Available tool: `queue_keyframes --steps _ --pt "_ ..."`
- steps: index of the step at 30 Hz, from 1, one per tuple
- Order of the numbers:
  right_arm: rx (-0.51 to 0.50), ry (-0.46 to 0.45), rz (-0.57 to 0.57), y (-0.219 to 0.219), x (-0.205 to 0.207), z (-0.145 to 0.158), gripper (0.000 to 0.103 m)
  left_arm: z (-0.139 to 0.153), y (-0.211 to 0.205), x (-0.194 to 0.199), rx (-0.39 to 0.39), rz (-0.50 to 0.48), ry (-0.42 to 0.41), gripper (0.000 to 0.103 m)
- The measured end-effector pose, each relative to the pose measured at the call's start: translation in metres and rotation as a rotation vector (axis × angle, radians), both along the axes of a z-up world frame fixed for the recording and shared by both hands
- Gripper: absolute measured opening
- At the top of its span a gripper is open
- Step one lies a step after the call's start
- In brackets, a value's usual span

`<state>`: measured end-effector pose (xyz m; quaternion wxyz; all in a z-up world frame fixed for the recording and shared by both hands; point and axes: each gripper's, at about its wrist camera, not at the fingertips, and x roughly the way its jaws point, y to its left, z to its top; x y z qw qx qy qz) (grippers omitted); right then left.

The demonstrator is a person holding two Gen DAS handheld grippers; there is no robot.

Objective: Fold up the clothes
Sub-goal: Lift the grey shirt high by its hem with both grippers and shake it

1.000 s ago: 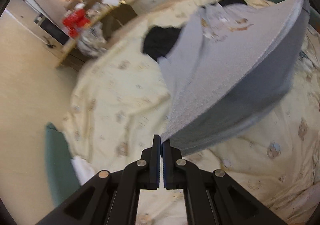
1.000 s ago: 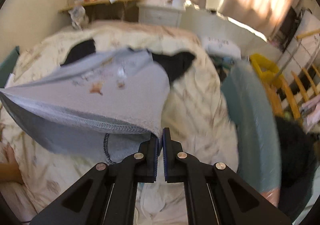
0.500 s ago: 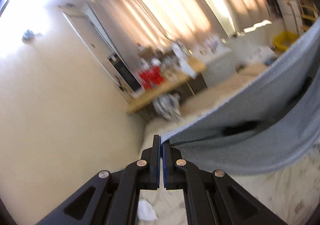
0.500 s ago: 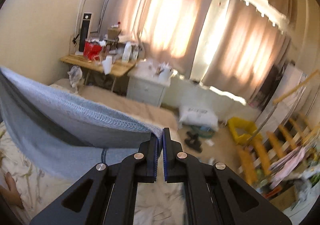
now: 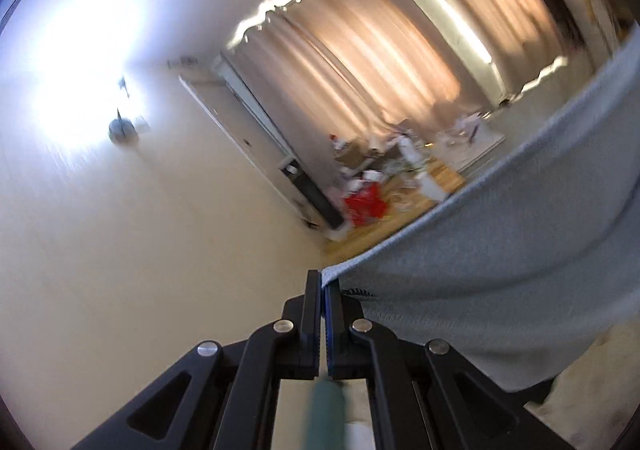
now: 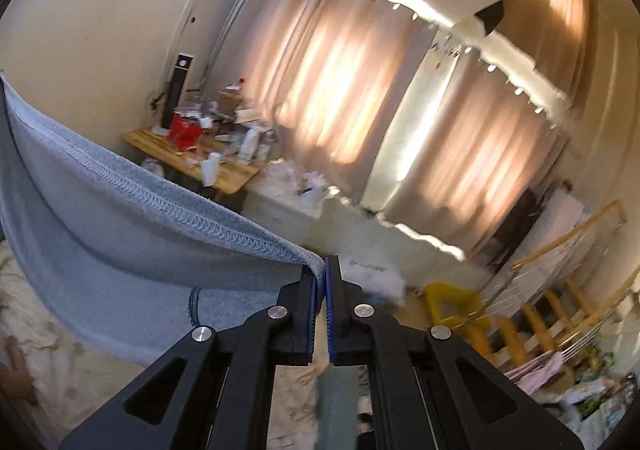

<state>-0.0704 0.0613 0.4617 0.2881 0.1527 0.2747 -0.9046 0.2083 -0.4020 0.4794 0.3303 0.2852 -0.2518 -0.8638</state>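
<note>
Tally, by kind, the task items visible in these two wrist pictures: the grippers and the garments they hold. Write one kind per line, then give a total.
Grippers: 2, the left gripper and the right gripper, each shut on a corner.
Garments: 1, the grey garment stretched between them, also visible in the left wrist view.
Total: 3
</note>
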Motion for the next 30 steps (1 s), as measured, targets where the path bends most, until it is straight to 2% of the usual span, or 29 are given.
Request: queue_keyframes --steps 1,6,10,16,21,24,27,30 --pt "-0.001 -0.019 0.007 -0.003 -0.003 -0.003 0.004 0.001 0.000 0.002 0.023 -0.001 0.001 0.001" --pt "0.012 -0.088 0.023 -0.029 -0.027 -0.024 0.003 -0.032 -0.023 -0.021 0.056 0.029 -0.040 0.001" --pt "0.050 -0.123 0.013 -0.070 -0.066 -0.044 0.004 -0.052 -0.052 -0.054 0.095 0.073 -0.052 0.001" --pt "0.106 -0.167 0.004 -0.152 -0.148 -0.068 0.003 -0.084 -0.107 -0.129 0.127 0.169 -0.064 0.001" --pt "0.132 -0.152 -0.032 -0.217 -0.209 -0.078 0.003 -0.099 -0.155 -0.193 0.099 0.270 -0.068 0.001" --pt "0.131 -0.105 -0.058 -0.253 -0.233 -0.071 0.003 -0.088 -0.177 -0.227 0.048 0.336 -0.044 0.001" --pt "0.115 -0.057 -0.078 -0.273 -0.245 -0.055 0.003 -0.056 -0.189 -0.251 -0.043 0.391 0.023 0.001" --pt "0.110 -0.021 -0.087 -0.280 -0.247 -0.041 0.003 -0.024 -0.185 -0.261 -0.155 0.390 0.070 0.001"
